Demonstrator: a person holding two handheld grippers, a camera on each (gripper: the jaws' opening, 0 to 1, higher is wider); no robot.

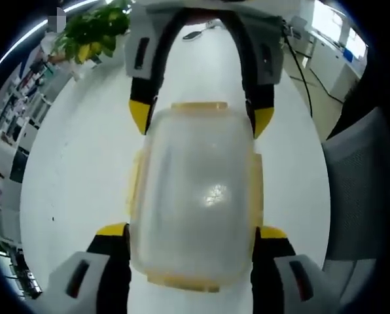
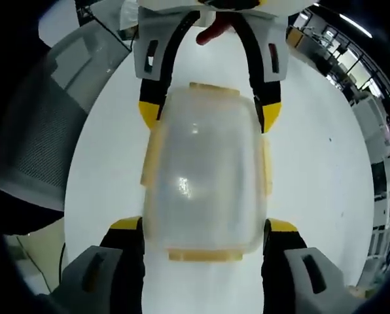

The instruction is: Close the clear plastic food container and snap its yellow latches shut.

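Your left gripper sits nearest in the left gripper view, its two yellow-tipped jaws rising from the bottom and standing one on each side of the near end of the clear plastic food container. Those jaws look spread to the width of the box and close against its walls; whether they press on it you cannot tell from here. Across from you, the right gripper comes down from the top of that view and flanks the far end of the container in the same way.

From the right gripper view you see the mirror of this: your right gripper has its jaws on either side of the container's near end, and the left gripper straddles the far end. A fingertip of a hand shows behind it.

You have the container resting on the white table, lid on top, lying lengthwise between the two grippers. Its yellow latches show at both ends and along both long sides; whether they are snapped down is unclear.

Off to the side you can see a potted plant at the table's far edge, and a grey chair beside the table
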